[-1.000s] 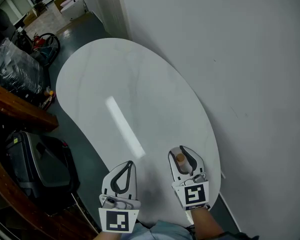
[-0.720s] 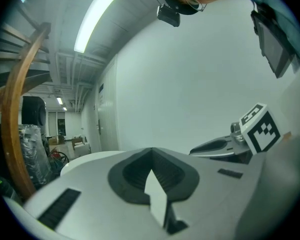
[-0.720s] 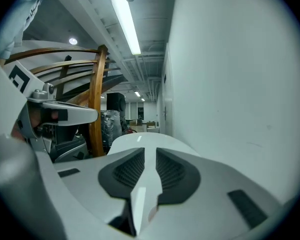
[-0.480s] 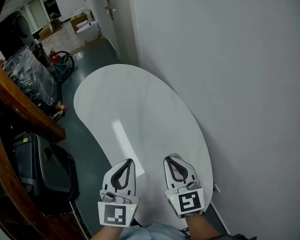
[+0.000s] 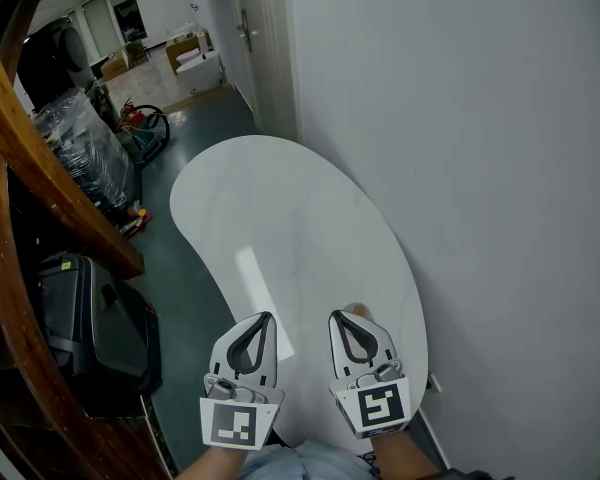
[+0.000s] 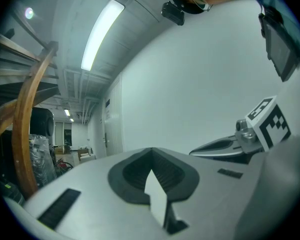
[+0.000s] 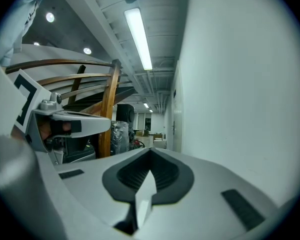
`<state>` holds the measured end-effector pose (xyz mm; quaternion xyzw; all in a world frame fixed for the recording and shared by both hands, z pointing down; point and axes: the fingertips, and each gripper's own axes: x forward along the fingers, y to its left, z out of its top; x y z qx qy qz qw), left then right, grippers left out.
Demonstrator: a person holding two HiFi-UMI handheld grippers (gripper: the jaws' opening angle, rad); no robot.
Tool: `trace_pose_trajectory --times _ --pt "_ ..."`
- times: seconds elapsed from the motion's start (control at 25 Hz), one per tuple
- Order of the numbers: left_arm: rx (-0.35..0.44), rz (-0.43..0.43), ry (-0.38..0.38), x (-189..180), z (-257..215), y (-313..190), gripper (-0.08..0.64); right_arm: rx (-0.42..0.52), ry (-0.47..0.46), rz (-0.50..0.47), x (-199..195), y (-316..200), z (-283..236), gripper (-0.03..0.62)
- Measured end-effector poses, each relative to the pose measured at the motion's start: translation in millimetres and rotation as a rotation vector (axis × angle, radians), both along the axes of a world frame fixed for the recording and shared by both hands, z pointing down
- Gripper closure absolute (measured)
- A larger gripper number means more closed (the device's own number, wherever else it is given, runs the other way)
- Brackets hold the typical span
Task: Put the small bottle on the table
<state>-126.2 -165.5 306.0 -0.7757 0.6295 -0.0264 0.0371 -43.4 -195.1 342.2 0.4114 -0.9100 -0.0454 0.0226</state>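
The white oval table (image 5: 280,218) stretches away from me along the wall. Both grippers hang over its near end in the head view. My right gripper (image 5: 352,320) is shut with nothing between its jaws; in the right gripper view its tips (image 7: 150,153) meet. Just past its tip a small tan bit of the bottle (image 5: 357,310) shows on the tabletop, with the rest hidden by the gripper. My left gripper (image 5: 260,322) is shut and empty, level with the right one; its tips (image 6: 151,151) meet in the left gripper view.
A white wall (image 5: 480,168) runs close along the table's right side. A curved wooden railing (image 5: 20,158), a black suitcase (image 5: 90,318) and plastic-wrapped goods (image 5: 80,148) stand on the dark floor to the left. A door (image 5: 245,38) lies beyond the table.
The right gripper's jaws closed. The brown-capped bottle that stood between them a second ago is no longer between them. The head view tilted up, showing more of the room.
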Motion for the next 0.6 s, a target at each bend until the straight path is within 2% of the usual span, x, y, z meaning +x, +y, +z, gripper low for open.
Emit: trace_pose_trajectory --times 0.12,0.16,0.32,0.48,0.6 --pt "0.009 0.005 0.005 -0.2 -0.9 2.0 0.56 -0.088 0.001 0.024 1.0 3.5 4.2 0.592" --pt "0.011 0.006 0.005 -0.6 -0.9 2.2 0.56 -0.092 0.0 0.024 0.6 4.3 4.0 0.592" --pt "0.018 0.011 0.006 2.2 -2.7 2.3 0.56 -0.063 -0.009 0.012 1.6 6.2 0.9 0.592" --pt "0.02 0.016 0.007 4.5 -2.5 1.8 0.56 -0.08 -0.014 0.015 3.4 7.0 2.1 0.592" --pt "0.015 0.015 0.007 4.4 -2.4 0.9 0.56 -0.031 -0.03 0.004 1.3 5.9 -5.4 0.592"
